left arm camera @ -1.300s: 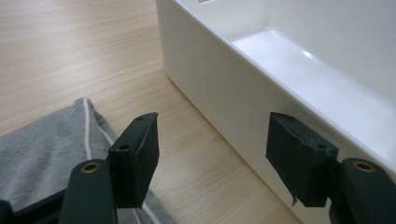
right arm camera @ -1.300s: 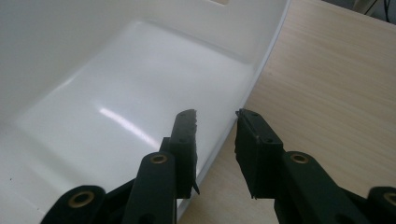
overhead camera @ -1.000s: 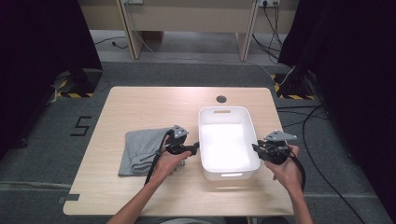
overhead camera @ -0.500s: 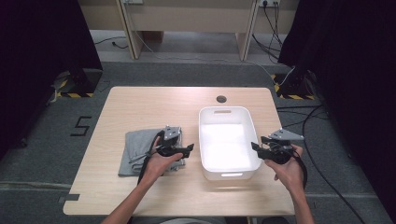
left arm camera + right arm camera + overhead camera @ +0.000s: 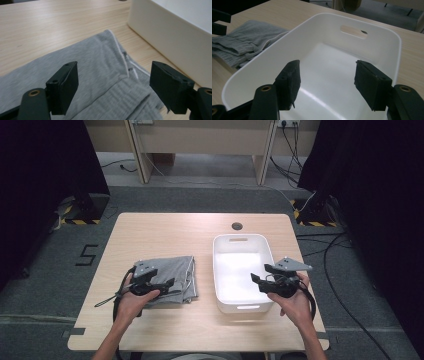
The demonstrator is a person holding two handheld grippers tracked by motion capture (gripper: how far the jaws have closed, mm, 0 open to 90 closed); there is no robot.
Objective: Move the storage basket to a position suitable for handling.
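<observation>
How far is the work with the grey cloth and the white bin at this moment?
Done: the folded grey cloth lies on the table beside the empty white bin. In hand: nothing; the left gripper is open above the cloth, and the right gripper, just opening, is over the bin. Left, probably: grasp the cloth and put it in.

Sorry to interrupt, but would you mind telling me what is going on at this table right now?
A person is working at a light wooden table with a hand-held gripper in each hand. The left hand-held gripper hangs over a folded grey cloth garment; its jaws have just been opening, with nothing clamped between them. The right hand-held gripper sits at the right rim of an empty white plastic bin; its jaws have also just been opening and grip nothing. The garment lies on the table just left of the bin.
</observation>
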